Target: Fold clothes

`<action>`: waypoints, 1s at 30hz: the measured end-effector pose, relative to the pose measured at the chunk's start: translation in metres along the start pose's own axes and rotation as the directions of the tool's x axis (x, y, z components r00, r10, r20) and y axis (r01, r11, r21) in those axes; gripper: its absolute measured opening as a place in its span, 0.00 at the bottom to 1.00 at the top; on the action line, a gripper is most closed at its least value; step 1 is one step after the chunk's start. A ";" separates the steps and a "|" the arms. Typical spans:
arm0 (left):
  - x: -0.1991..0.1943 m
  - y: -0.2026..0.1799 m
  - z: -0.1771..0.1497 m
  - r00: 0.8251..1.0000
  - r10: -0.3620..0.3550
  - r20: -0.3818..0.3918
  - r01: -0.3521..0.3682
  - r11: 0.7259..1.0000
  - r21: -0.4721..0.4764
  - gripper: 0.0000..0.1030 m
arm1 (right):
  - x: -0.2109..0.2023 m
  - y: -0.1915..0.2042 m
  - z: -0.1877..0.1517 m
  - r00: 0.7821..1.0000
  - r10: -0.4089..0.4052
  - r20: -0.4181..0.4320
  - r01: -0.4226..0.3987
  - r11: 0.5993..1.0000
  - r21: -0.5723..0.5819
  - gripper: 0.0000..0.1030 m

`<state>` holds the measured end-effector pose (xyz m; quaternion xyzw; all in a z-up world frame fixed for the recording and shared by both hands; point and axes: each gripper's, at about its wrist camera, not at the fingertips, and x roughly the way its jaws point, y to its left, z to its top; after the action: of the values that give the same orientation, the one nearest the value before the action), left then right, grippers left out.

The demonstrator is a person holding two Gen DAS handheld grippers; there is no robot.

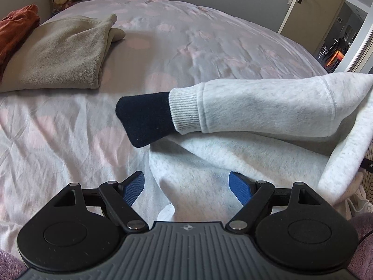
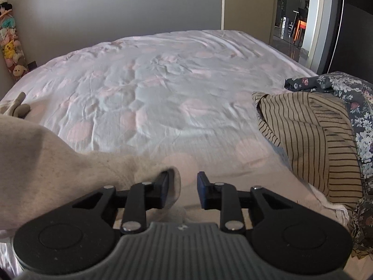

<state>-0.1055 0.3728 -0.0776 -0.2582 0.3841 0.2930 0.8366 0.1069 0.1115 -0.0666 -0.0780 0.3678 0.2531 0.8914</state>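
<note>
Garment: white sweatshirt (image 1: pixel 233 163), spread on the bed (image 1: pixel 70 128), partly gathered; folding judged unfinished.
Sleeve (image 1: pixel 256 107): laid across the body, long axis left–right, dark inner cuff (image 1: pixel 144 119) pointing left.
Left gripper (image 1: pixel 186 186): fingers spread wide, nothing held; hem fabric lies between them, sleeve ahead.
Right gripper (image 2: pixel 182 187): fingers narrowly parted, empty; sweatshirt edge touches the left finger.
Nearer hand: left, to the sleeve.
Folded items: beige garment (image 1: pixel 58 53), far left.
Unfolded pile: striped garment (image 2: pixel 310 140), right.
</note>
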 end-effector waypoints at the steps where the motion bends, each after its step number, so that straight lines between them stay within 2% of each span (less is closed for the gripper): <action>1: 0.001 -0.001 -0.001 1.000 0.002 -0.003 -0.002 1.000 0.003 0.77 | -0.007 0.004 0.002 1.000 0.011 0.018 -0.011 1.000 -0.005 0.32; 2: 0.002 -0.002 -0.001 1.000 0.004 -0.006 -0.004 1.000 0.006 0.77 | -0.013 0.009 0.005 0.999 0.027 0.037 -0.027 1.000 -0.016 0.35; 4: 0.003 -0.007 -0.001 1.000 -0.008 -0.002 0.008 1.000 0.017 0.77 | -0.026 0.020 0.009 0.995 0.058 0.076 -0.055 0.998 -0.043 0.47; 7: 0.004 -0.015 0.000 0.999 -0.034 0.008 0.033 0.999 0.034 0.76 | -0.044 0.047 0.014 0.985 0.112 0.128 -0.096 0.988 -0.120 0.59; 13: 0.003 -0.018 -0.001 0.997 -0.069 0.021 0.069 0.997 0.027 0.75 | -0.067 0.097 0.018 0.950 0.281 0.139 -0.245 0.942 -0.231 0.74; 22: 0.005 -0.011 0.002 0.993 -0.114 0.022 0.114 0.993 -0.004 0.75 | -0.061 0.140 0.018 0.932 0.354 0.071 -0.317 0.897 -0.309 0.75; 26: 0.005 -0.008 0.002 0.992 -0.125 0.020 0.125 0.992 -0.002 0.75 | -0.051 0.152 0.022 0.941 0.333 0.055 -0.299 0.899 -0.321 0.75; 27: 0.005 -0.006 0.002 0.992 -0.127 0.019 0.127 0.992 -0.005 0.75 | -0.047 0.155 0.021 0.948 0.312 0.056 -0.277 0.901 -0.334 0.73; 29: 0.003 -0.001 0.003 0.992 -0.127 0.024 0.127 0.992 -0.012 0.75 | -0.039 0.153 0.021 0.962 0.268 0.051 -0.234 0.906 -0.353 0.32; 30: 0.001 0.002 0.003 0.992 -0.126 0.029 0.126 0.992 -0.014 0.75 | -0.035 0.148 0.023 0.965 0.258 0.047 -0.226 0.910 -0.346 0.07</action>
<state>-0.1046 0.3766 -0.0772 -0.2846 0.3529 0.2463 0.8566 0.0247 0.2327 -0.0191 -0.1720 0.2844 0.4242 0.8424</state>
